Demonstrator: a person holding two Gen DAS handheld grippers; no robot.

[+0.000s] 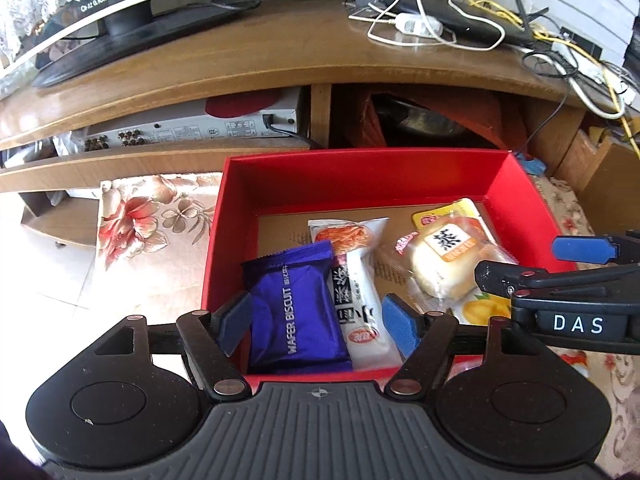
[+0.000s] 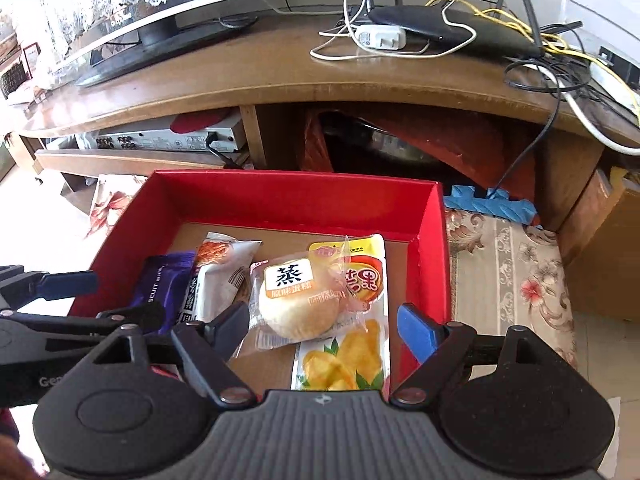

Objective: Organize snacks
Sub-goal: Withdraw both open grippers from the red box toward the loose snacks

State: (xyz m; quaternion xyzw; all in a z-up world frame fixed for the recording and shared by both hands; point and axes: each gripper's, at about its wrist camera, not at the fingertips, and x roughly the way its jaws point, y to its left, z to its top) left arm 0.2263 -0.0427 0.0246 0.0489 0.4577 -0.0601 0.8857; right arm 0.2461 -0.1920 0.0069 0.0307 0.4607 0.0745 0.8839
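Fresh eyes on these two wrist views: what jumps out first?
The bright red cardboard box on the floral cloth, in front of the wooden TV stand. Inside it, four snacks lie in a row: purple wafer biscuit pack, white bread packet, round steamed cake, yellow dried-fruit pouch. The left gripper and right gripper are above it, open and empty.

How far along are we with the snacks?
Done: purple wafer biscuit pack, white pack, steamed cake and yellow mango pack lie in the red box. In hand: nothing; left gripper and right gripper are open. Left: no loose snacks visible.
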